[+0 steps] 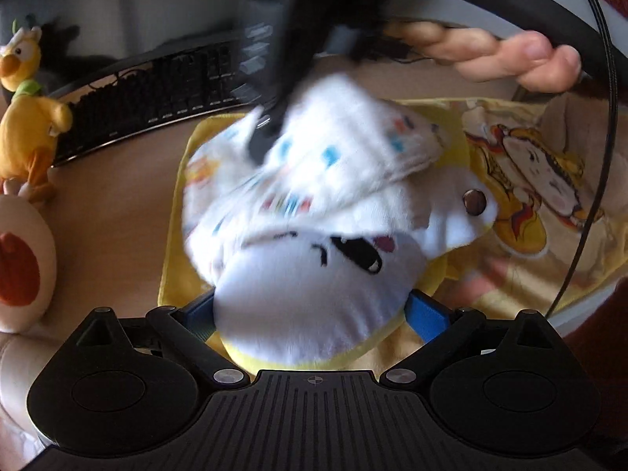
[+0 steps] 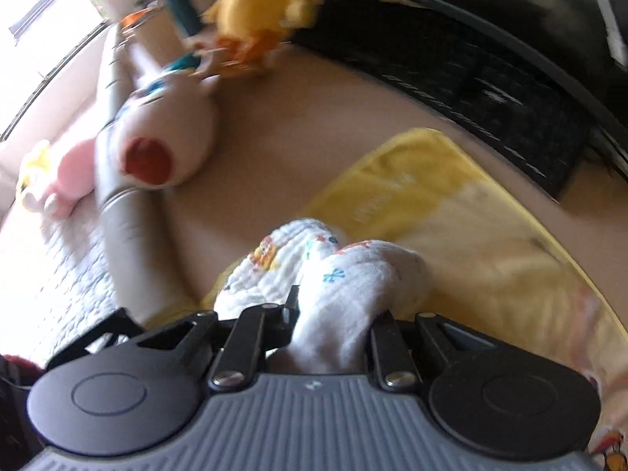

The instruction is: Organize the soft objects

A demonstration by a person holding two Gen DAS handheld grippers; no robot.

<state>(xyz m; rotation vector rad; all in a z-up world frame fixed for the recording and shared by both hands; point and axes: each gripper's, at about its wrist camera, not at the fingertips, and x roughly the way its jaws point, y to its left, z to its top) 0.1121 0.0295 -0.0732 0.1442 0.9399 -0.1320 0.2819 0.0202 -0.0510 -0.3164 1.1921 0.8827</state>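
Two grippers: both over the yellow towel, each busy with something soft.
Far left: a cream plush with a red patch lies on the table; in the right wrist view a pink plush sits just beside it.
Duck: a yellow duck plush stands behind it, next to the end of the black keyboard.
Left gripper: I see the jaws spread wide, with the blue pads at either flank of the white plush; I cannot tell whether they press on it.
White plush: round, with a stitched black face, lying on the towel between those pads.
Patterned cloth: white with small coloured prints, bunched and draped over the top of the white plush.
Right gripper: blurred, jaws pinched together on a fold of the patterned cloth.
Yellow towel: spread flat on the table in front of the keyboard, with a cartoon print towards its right side.
Far right: a hand shows above the towel.
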